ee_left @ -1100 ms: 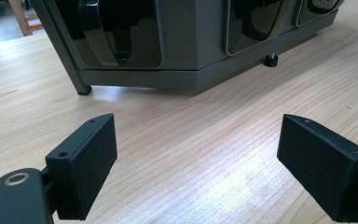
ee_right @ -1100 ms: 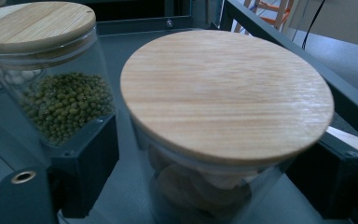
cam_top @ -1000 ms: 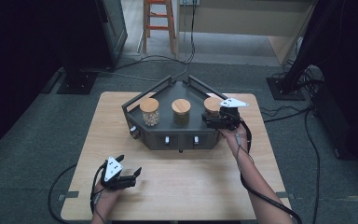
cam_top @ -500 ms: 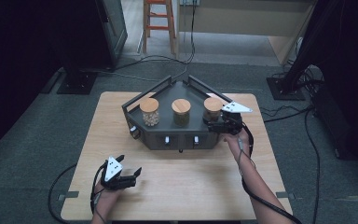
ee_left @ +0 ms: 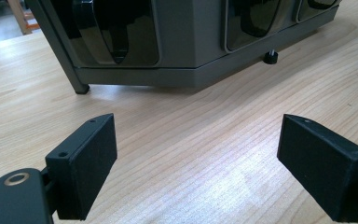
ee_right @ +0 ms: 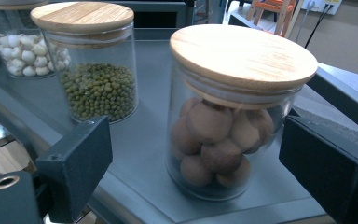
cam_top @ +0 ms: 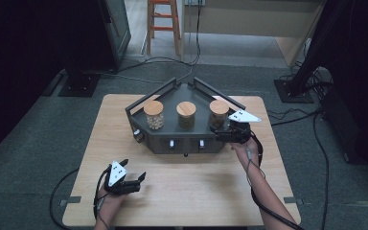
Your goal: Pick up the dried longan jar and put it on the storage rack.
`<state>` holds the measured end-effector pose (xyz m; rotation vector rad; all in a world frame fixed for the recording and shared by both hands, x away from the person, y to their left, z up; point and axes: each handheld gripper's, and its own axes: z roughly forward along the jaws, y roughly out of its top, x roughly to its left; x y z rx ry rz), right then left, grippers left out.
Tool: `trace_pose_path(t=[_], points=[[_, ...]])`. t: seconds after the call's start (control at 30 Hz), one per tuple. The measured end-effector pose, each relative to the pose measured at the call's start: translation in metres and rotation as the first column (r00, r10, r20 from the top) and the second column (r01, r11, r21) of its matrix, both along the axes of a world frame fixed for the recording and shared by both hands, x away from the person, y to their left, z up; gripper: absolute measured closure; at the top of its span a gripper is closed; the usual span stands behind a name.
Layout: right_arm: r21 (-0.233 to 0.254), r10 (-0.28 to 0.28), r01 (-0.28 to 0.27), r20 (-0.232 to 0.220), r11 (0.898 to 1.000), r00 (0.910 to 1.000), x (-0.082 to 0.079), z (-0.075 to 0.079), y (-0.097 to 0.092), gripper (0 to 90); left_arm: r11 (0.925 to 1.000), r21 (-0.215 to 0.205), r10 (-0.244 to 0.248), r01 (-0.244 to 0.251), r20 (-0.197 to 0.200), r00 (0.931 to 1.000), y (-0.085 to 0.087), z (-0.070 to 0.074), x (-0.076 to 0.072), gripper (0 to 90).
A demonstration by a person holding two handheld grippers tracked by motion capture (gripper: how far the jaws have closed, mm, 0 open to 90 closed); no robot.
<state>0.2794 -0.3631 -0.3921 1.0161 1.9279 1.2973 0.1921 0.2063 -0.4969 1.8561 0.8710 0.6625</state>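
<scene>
Three glass jars with wooden lids stand in a row on a dark grey stand (cam_top: 165, 136): white beans (cam_top: 154, 115), green beans (cam_top: 186, 115) and brown balls (cam_top: 219, 113). My right gripper (cam_top: 222, 134) hovers at the stand's front right corner, just in front of the brown-ball jar (ee_right: 223, 121). Its jaws have just been opening; the right gripper (ee_right: 193, 154) is open, with the jar a little ahead of the pads and untouched. My left gripper (cam_top: 139, 181) rests low over the table near the front left, open and holding nothing. The left gripper (ee_left: 198, 140) faces the stand's base (ee_left: 177, 74).
The stand's front has small white knobs (cam_top: 171, 143) and a black foot (ee_left: 271, 57) on the wooden table (cam_top: 196, 191). Beyond the table there is an orange stool (cam_top: 163, 19), with cables on the floor. Raised rails (ee_right: 340, 88) edge the stand's top.
My right gripper has drawn back from the brown-ball jar toward the person and sunk slightly, and the jar stays on the stand. The left gripper has not moved.
</scene>
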Motion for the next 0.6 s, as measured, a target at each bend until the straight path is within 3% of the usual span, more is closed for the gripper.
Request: trace_pose_path(t=[0.6], points=[[0.015, 0.003, -0.003, 0.023, 1.000, 0.9997, -0.018, -0.007, -0.005, 9.2, 1.0000, 0.006, -0.004, 0.004, -0.001, 1.0000, -0.001, 0.000, 0.001, 11.8]])
